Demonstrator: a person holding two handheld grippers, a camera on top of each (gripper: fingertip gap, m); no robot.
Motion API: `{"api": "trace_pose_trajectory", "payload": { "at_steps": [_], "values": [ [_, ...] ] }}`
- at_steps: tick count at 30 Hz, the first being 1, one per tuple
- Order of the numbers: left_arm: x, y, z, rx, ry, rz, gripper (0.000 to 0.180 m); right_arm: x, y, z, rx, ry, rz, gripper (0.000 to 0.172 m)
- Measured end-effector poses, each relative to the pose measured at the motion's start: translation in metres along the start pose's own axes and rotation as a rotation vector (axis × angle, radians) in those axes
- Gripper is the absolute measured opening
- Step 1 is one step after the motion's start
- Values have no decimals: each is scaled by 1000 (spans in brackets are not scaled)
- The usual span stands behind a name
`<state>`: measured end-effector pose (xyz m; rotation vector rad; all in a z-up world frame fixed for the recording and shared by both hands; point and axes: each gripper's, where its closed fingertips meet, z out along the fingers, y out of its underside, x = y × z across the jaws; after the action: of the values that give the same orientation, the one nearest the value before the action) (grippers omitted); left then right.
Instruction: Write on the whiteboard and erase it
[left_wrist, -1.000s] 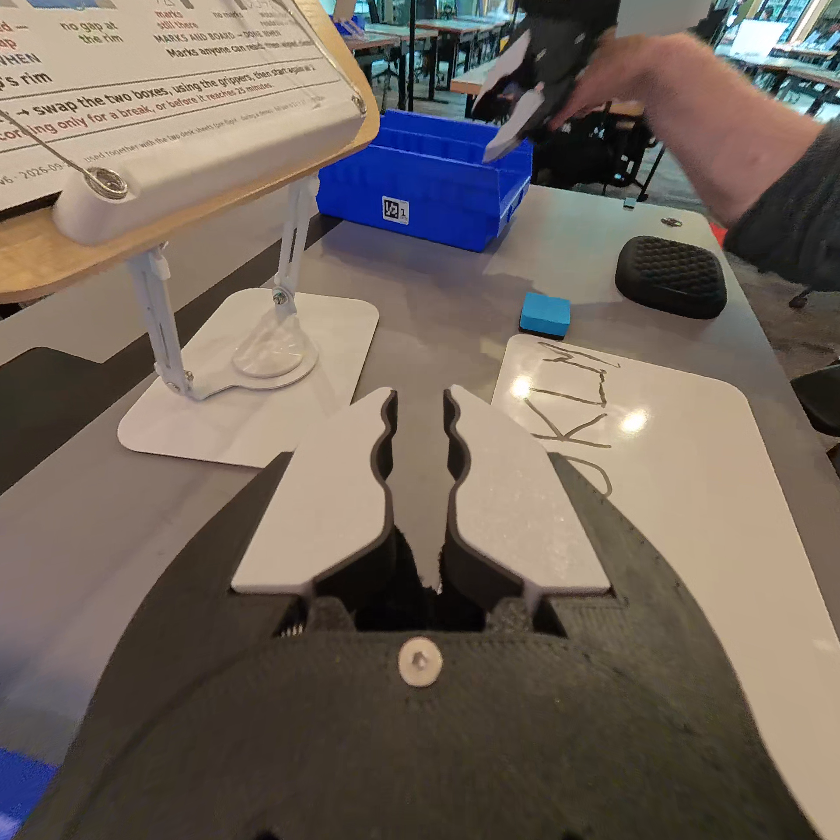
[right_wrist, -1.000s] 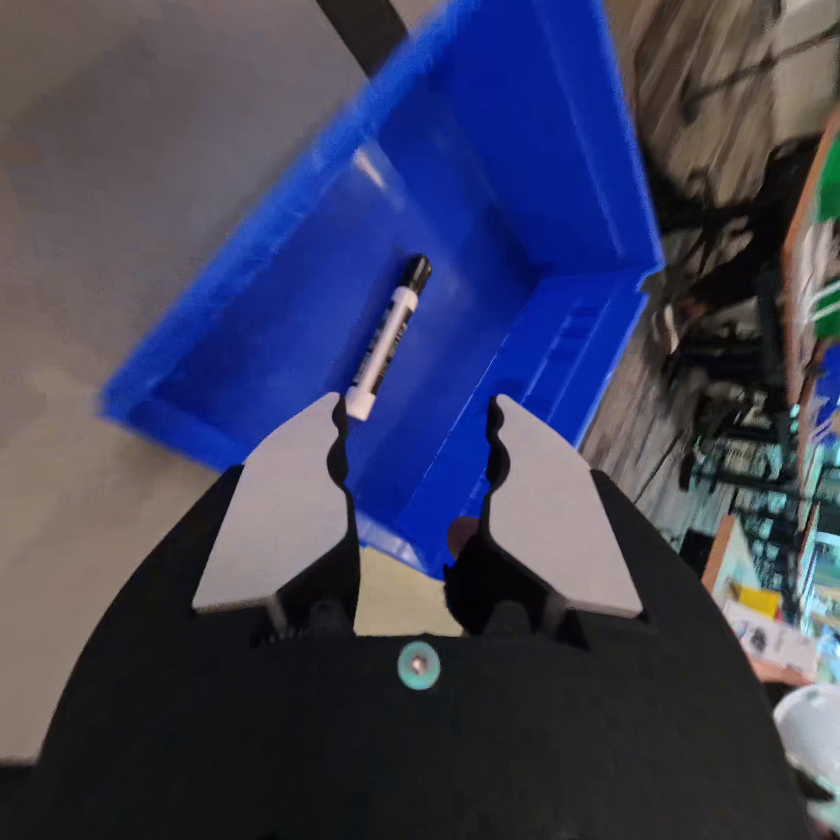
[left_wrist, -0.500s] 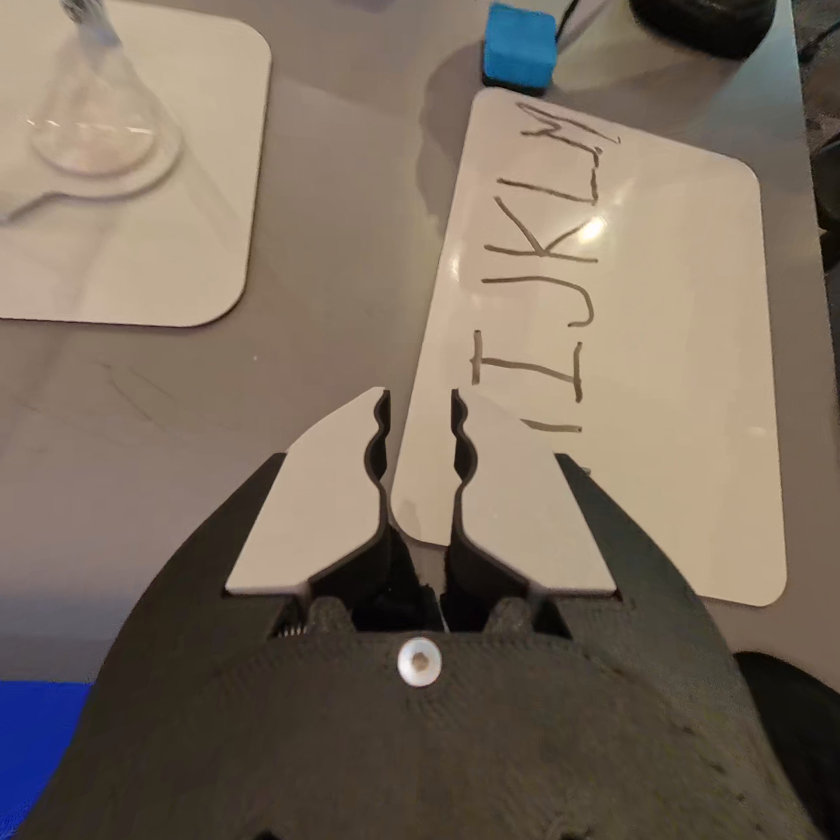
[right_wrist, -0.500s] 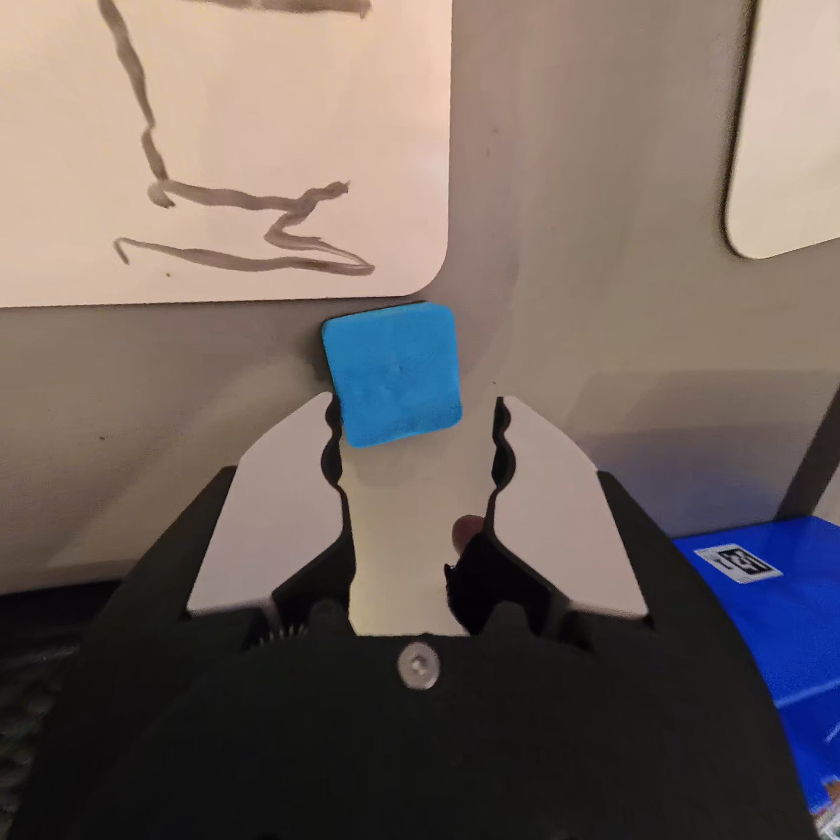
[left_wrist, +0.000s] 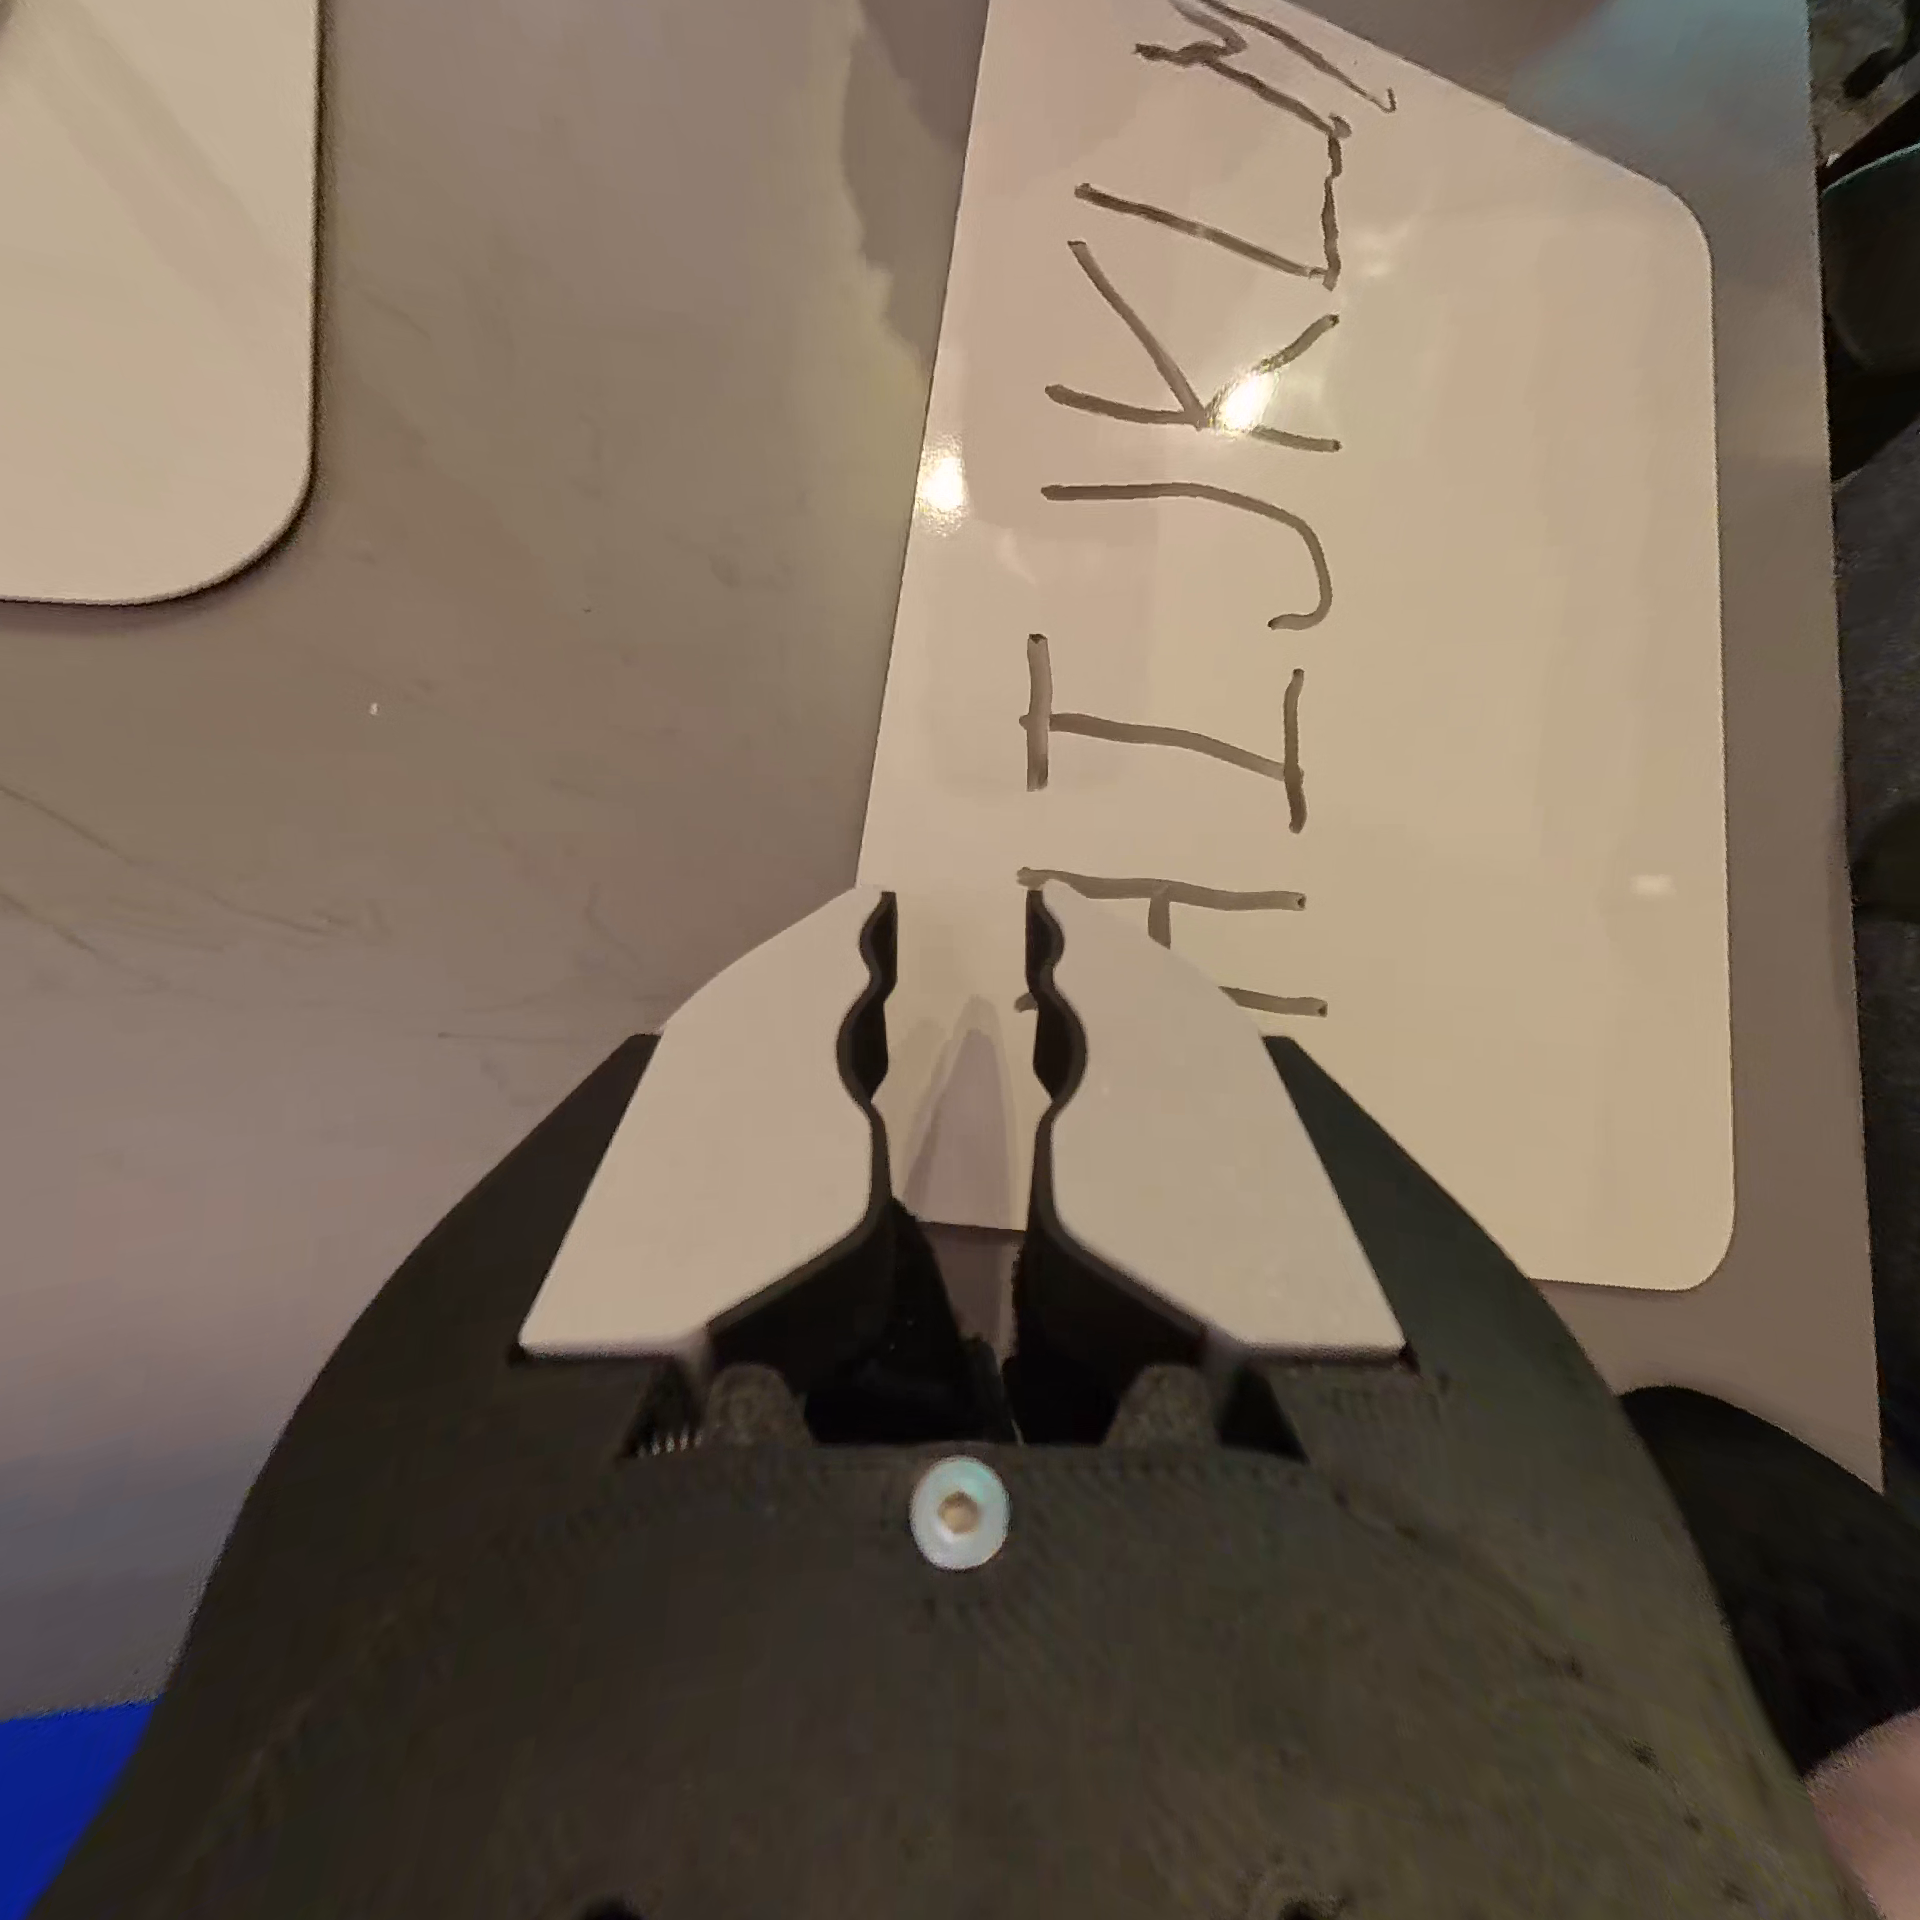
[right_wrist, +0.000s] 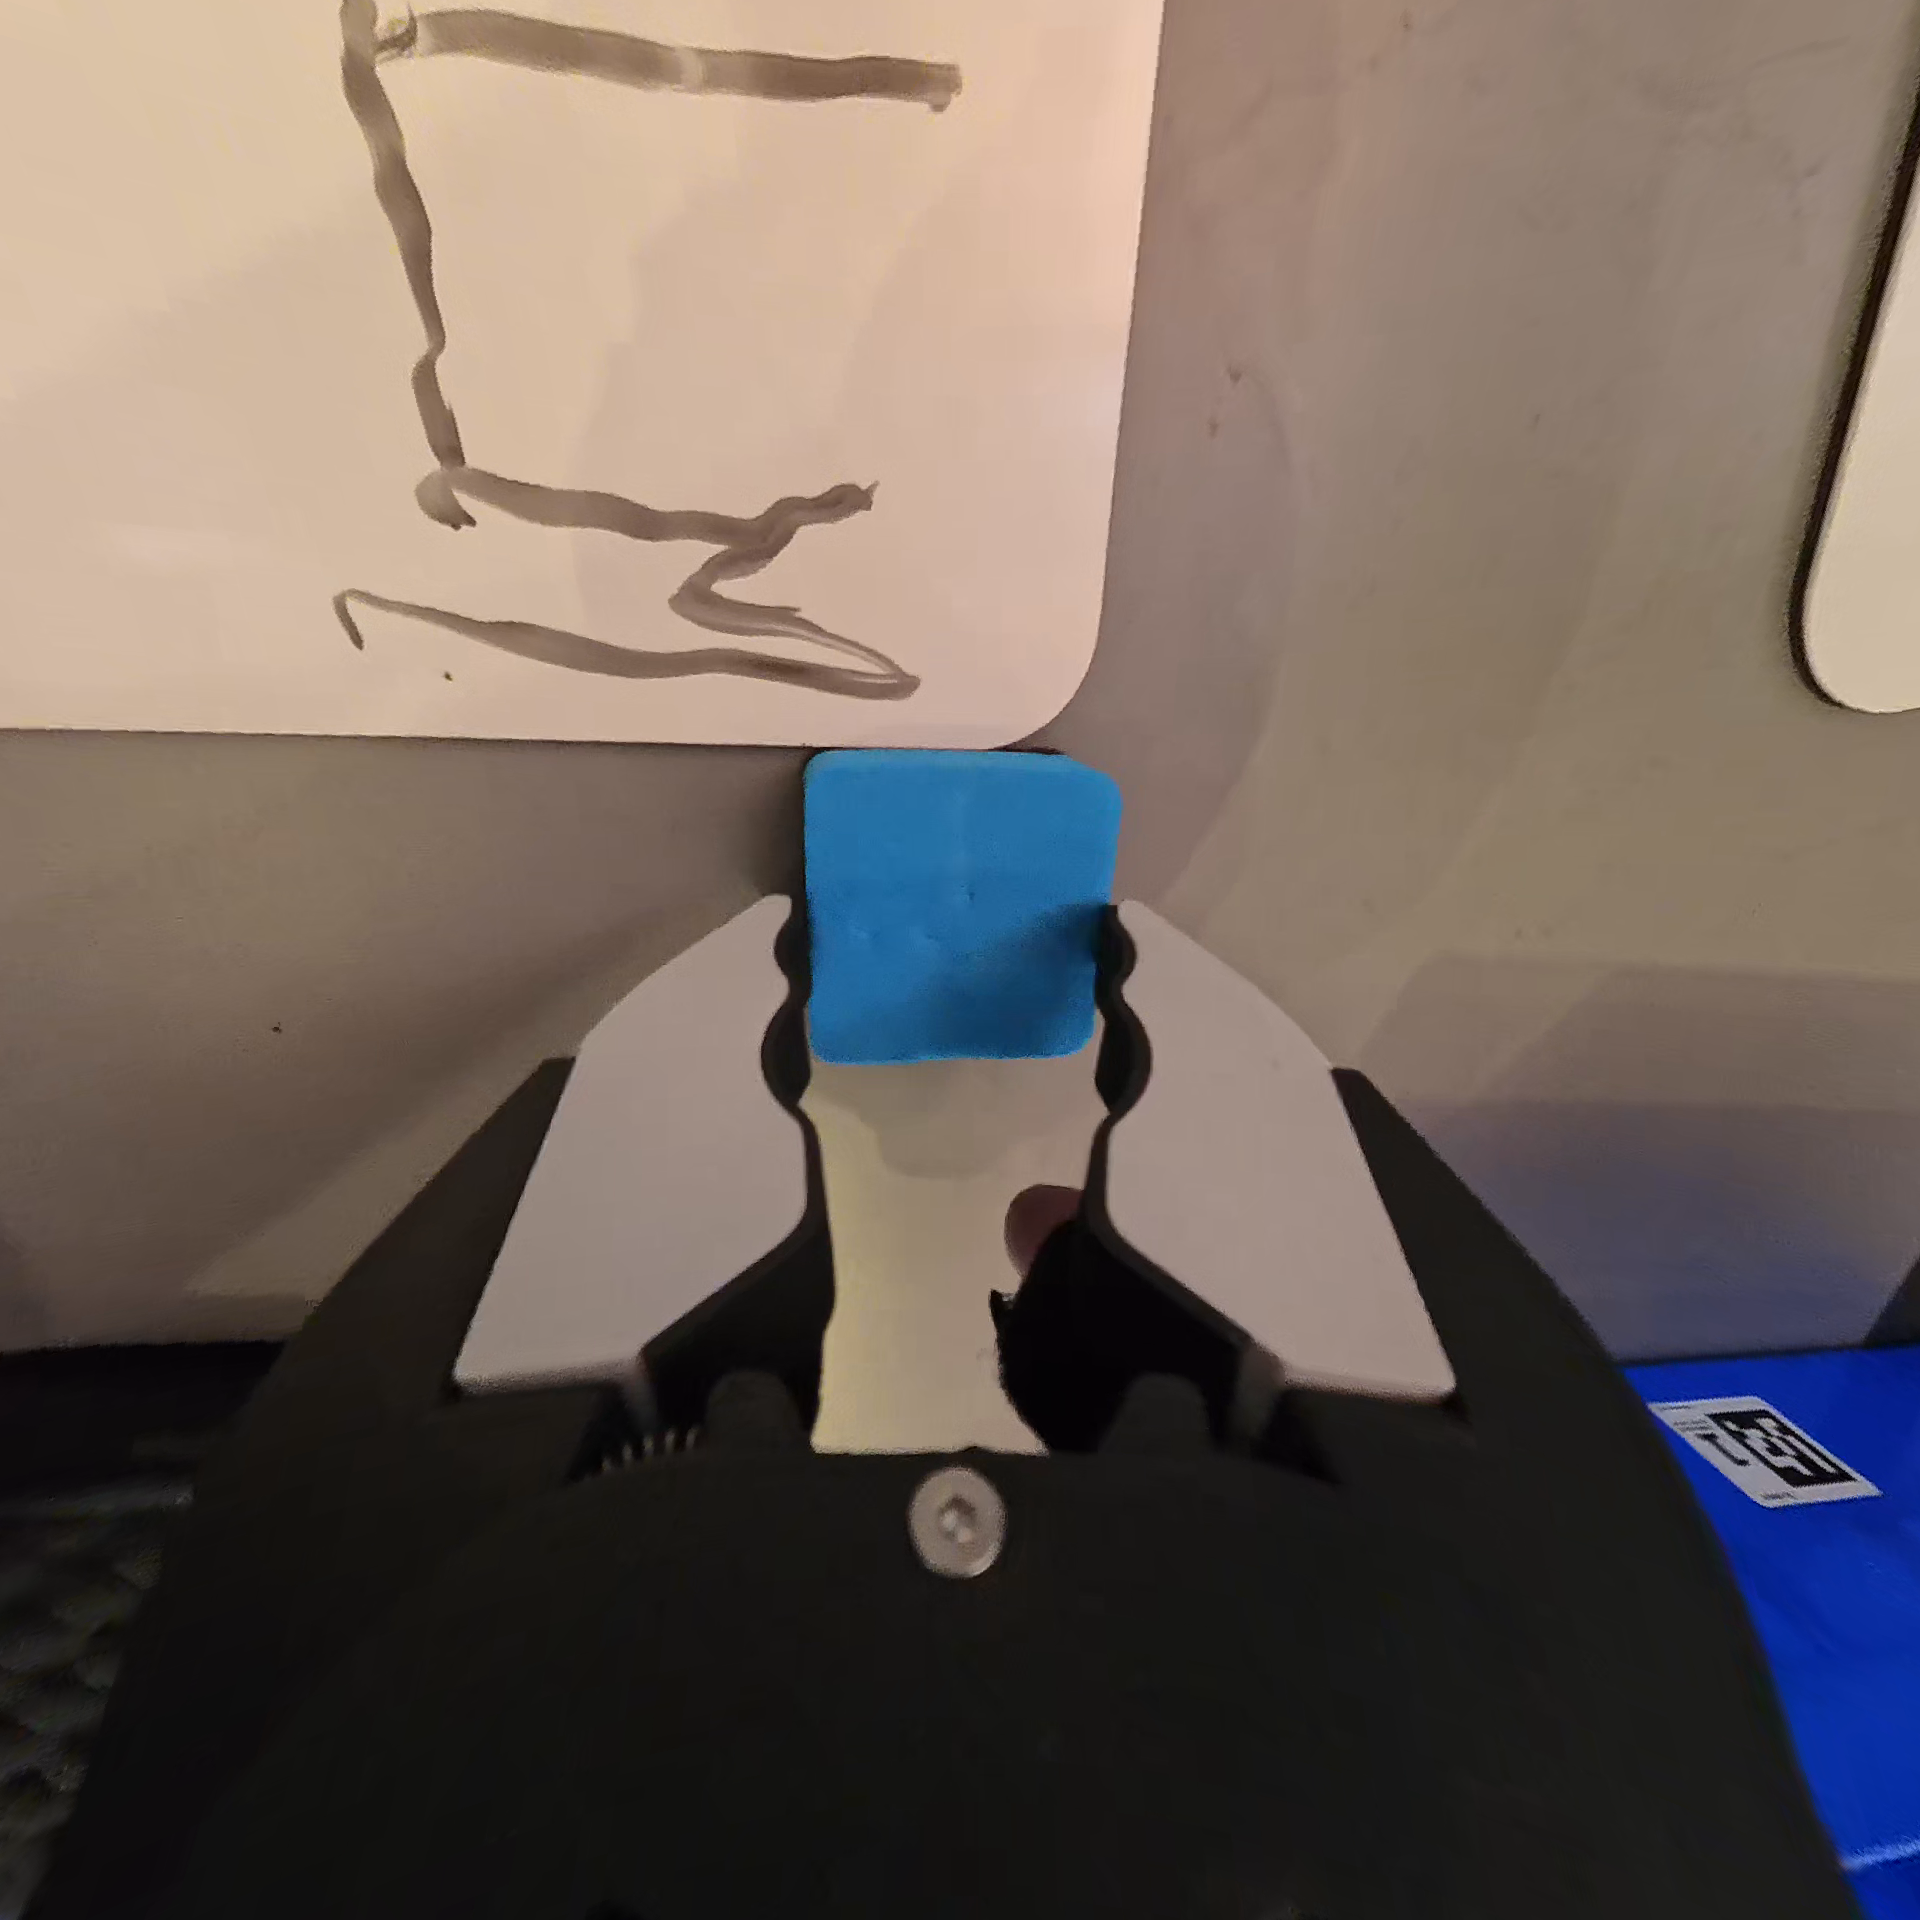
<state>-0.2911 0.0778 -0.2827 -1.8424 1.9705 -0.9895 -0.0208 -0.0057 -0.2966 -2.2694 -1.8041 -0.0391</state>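
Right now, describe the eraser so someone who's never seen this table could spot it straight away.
Find the grey table and the whiteboard with black marker strokes lying flat on it. Just off the board's rounded corner sits the eraser, between the right gripper's fingers. It is a small, soft-looking, bright blue square block, the only such thing beside the board.

The whiteboard (left_wrist: 1455, 727) was a white, glossy rectangular panel with rounded corners, lying flat on the grey table (left_wrist: 520, 727). A single row of dark hand-drawn marker strokes ran along its length; the surface beside that row was unmarked. The eraser (right_wrist: 956, 904) was a blue, square foam block with rounded corners. It lay flat on the table, just beside the short edge of the whiteboard (right_wrist: 623, 312), close to one rounded corner.
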Motion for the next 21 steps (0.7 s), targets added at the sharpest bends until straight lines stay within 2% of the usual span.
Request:
{"api": "trace_pose_trajectory", "payload": {
  "at_steps": [3, 5, 7, 8, 10, 14, 17, 19, 21],
  "values": [
    [0, 8, 6, -47, 12, -10, 22, 3, -3, -6, 23, 9, 24, 54],
    [1, 9, 9, -45, 26, -19, 16, 3, -16, -17, 89, 10, 56, 54],
    [1, 11, 10, -46, 37, -28, 0, -4, -34, -27, 139, 2, 42, 54],
    [1, 11, 11, -43, 45, -35, 1, -8, -44, -28, 151, -1, 36, 54],
    [2, 10, 12, -30, 58, -54, 1, -24, -54, -22, 127, -45, 0, 54],
    [0, 9, 13, -17, 35, -81, 1, -31, -43, 1, 17, -54, -6, 54],
    [-4, 7, 14, -5, 10, -108, 1, -14, -42, 3, 7, -11, 68, 54],
    [-8, 6, 14, -3, -12, -116, 1, -27, -53, 3, 37, -30, 1, 54],
    [-9, 5, 14, 15, -13, -129, 1, -42, -44, -1, -12, -65, -39, 53]
  ]
}}
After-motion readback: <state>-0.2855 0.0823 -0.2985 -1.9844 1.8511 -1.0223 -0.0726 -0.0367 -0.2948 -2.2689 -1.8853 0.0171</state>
